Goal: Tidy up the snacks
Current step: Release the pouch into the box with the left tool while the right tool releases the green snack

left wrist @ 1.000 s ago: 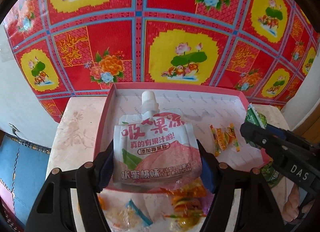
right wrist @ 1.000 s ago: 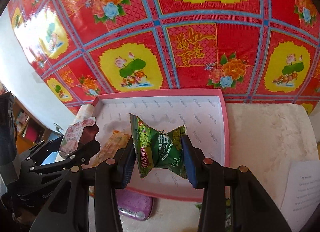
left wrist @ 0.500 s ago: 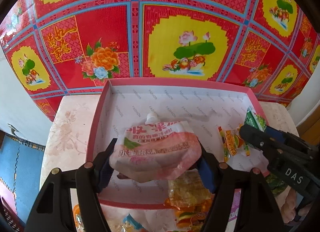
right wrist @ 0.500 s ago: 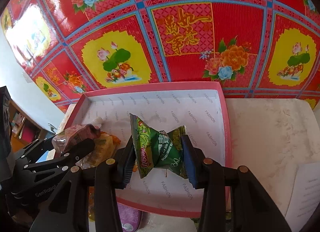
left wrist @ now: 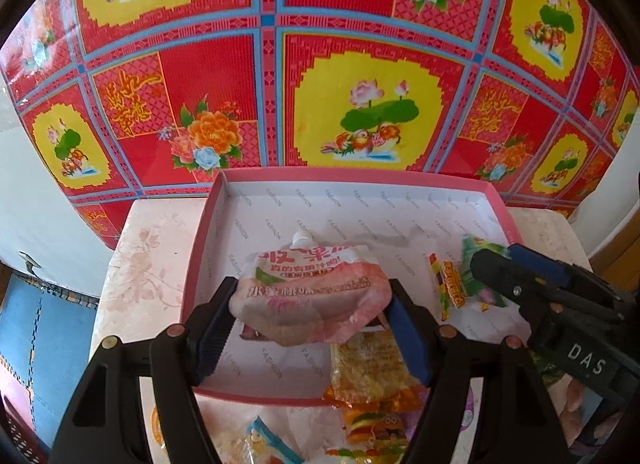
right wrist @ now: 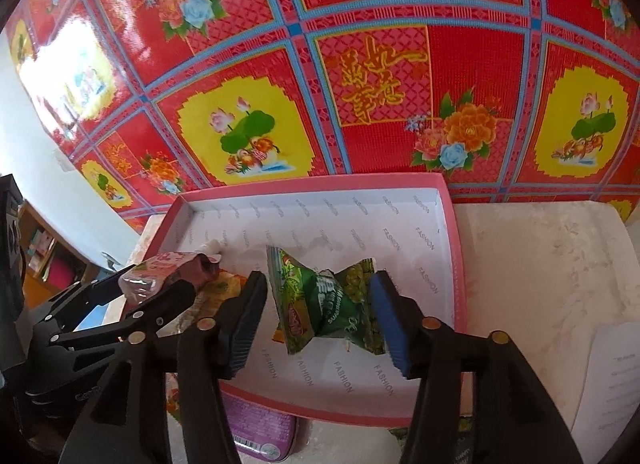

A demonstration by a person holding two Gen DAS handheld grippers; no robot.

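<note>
Both grippers hang over the pink box [left wrist: 494, 200]. The left gripper [left wrist: 310, 320] has its jaws parted, pads barely touching the pouch [left wrist: 312, 296] lying left in the box; the right gripper [right wrist: 318, 316] has spread wide of the green packet [right wrist: 324, 304], right of centre. Each should lift straight up, so no wrapper snags a pad.
</note>
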